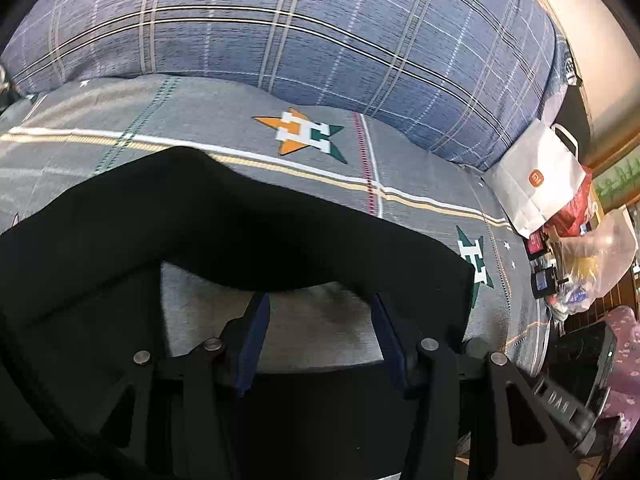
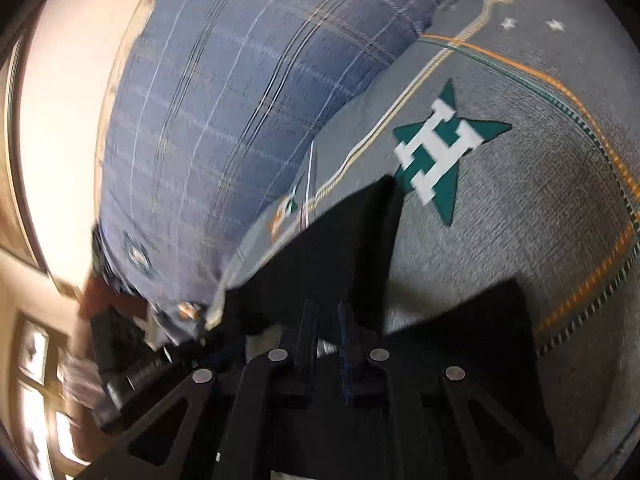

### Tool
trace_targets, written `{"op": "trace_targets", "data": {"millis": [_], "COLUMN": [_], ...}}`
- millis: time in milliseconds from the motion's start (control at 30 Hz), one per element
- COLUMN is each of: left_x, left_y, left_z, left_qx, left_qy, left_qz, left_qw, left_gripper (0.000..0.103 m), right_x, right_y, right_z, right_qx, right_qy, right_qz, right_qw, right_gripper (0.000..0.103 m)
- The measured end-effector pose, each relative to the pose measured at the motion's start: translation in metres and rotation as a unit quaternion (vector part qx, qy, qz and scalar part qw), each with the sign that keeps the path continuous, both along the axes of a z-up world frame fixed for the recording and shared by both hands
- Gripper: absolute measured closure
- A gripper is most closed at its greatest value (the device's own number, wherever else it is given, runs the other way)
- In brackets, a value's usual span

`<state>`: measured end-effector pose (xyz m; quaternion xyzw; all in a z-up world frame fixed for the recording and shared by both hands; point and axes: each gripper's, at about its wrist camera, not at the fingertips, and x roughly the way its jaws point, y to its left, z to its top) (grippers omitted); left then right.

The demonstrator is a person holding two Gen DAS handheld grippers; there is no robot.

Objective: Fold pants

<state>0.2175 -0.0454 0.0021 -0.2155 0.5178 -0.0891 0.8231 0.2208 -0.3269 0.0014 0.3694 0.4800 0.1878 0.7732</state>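
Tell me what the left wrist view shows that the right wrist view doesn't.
Left only: a white paper bag and clutter beside the bed, and the left hand-held gripper open over bare sheet. Right only: a window and the right hand-held gripper shut on the black pants. Both: the pants, the grey star-print sheet and the blue plaid pillow.

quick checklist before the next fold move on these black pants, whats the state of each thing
1. Left gripper free of cloth: ok, jaws apart, nothing between them.
2. Right gripper holding the black pants: ok, jaws nearly shut on the fabric.
3. Pants lying on the grey bedsheet: ok.
4. Fold edge smooth: not ok, the far edge dips and bulges.
5. Blue plaid pillow apart from the pants: ok.
6. Whole garment aligned: cannot tell, much of it is out of view.
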Motion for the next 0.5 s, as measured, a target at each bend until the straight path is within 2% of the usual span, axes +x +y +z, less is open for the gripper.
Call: {"op": "trace_targets", "data": {"millis": [33,67,167,233,267,333,367,500], "left_x": [-0.004,-0.009,-0.021,-0.025,-0.023,-0.026,-0.028,-0.042], "left_y": [0.004,0.005,0.005,0.003,0.001,0.002,0.003,0.012], "left_z": [-0.001,-0.001,-0.006,-0.011,-0.013,-0.016,-0.015,-0.009], "left_qx": [-0.002,-0.001,0.006,0.012,0.014,0.005,0.003,0.005], "left_qy": [0.0,-0.003,-0.015,-0.016,-0.014,-0.013,-0.015,-0.034], "left_qz": [0.004,0.007,0.009,0.005,0.003,0.001,-0.001,-0.014], "left_qw": [1.0,1.0,0.9998,0.9998,0.9998,0.9999,0.9999,0.9993], "left_gripper": [0.049,0.049,0.049,0.049,0.049,0.049,0.049,0.049], "right_x": [-0.002,-0.003,-0.004,-0.002,-0.001,0.004,0.004,-0.007], "right_y": [0.008,0.015,0.03,0.039,0.042,0.046,0.046,0.034], "right_z": [-0.003,-0.007,-0.009,-0.006,-0.008,-0.008,-0.008,0.014], "right_qx": [-0.008,-0.018,-0.042,-0.065,-0.074,-0.129,-0.145,-0.125], "right_qy": [0.007,0.017,0.016,0.006,0.002,0.003,0.002,-0.051], "right_qz": [0.015,0.025,0.04,0.045,0.045,0.038,0.037,0.021], "right_qw": [1.0,0.999,0.998,0.997,0.996,0.991,0.989,0.991], "right_gripper": [0.08,0.062,0.048,0.048,0.054,0.097,0.099,0.103]}}
